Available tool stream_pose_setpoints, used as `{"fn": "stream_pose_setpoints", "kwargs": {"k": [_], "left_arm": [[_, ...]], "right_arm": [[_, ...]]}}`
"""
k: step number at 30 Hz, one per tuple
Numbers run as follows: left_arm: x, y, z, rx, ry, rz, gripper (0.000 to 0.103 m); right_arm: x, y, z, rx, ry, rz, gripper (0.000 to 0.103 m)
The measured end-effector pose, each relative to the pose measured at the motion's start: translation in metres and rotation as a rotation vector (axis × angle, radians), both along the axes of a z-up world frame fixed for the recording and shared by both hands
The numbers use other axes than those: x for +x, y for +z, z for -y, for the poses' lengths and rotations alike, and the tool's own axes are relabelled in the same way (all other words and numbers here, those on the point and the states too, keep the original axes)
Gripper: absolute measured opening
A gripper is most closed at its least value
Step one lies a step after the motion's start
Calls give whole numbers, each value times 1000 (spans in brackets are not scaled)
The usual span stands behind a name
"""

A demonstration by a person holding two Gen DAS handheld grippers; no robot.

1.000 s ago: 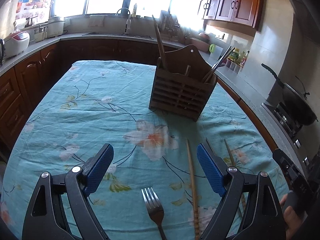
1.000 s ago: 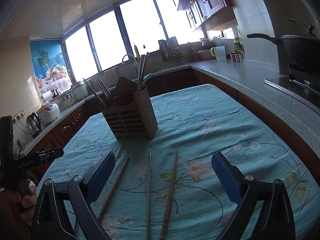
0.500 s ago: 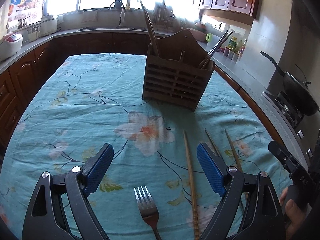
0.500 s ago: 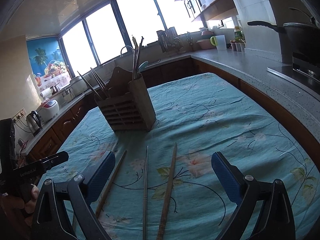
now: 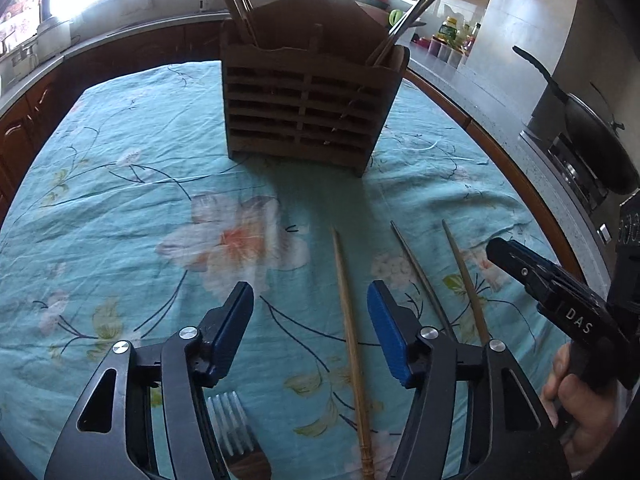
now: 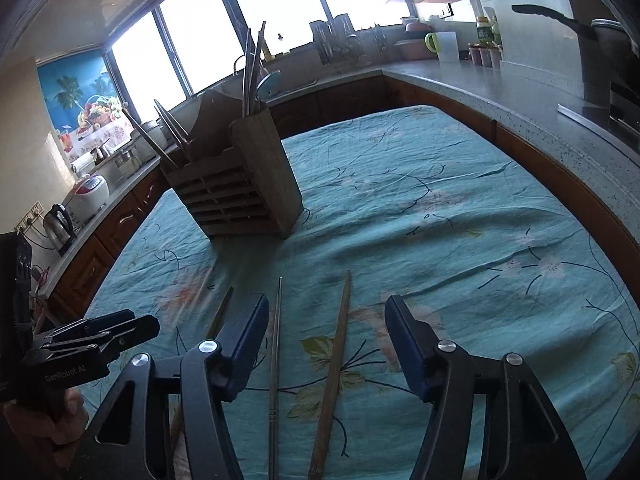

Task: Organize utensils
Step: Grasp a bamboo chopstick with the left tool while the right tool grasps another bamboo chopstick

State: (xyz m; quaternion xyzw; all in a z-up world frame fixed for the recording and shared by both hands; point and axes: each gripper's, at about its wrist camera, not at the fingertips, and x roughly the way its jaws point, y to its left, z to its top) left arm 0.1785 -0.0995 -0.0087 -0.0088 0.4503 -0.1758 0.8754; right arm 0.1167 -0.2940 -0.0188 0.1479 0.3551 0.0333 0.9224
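A slatted wooden utensil holder stands on the teal floral tablecloth with chopsticks in its end compartments; it also shows in the right wrist view. My left gripper is open and empty, low over a wooden chopstick that lies between its fingers. A fork lies under its left finger. My right gripper is open and empty over a metal chopstick and a wooden chopstick. A third chopstick lies to its left.
Two more chopsticks lie right of my left gripper, near the other gripper. Kitchen counters ring the table. A wok sits on the stove at right. A kettle stands at left.
Both grippers have moved forward and down toward the holder and the chopsticks. Both have narrowed their jaws somewhat but remain open. Nothing on the cloth has moved.
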Motion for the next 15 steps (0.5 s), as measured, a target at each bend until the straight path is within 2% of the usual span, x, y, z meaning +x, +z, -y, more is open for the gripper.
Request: {"fn": "stream_pose_setpoints", "kwargs": {"k": [2, 14, 15], "left_arm": [[6, -4, 6, 0, -12, -17, 55], [42, -27, 35, 36, -74, -95, 27], [42, -28, 37, 44, -76, -83, 26]], "right_arm": [[9, -6, 1, -2, 8, -32, 48], [50, -25, -5, -75, 38, -135, 25], [53, -27, -6, -84, 40, -148, 23]]}}
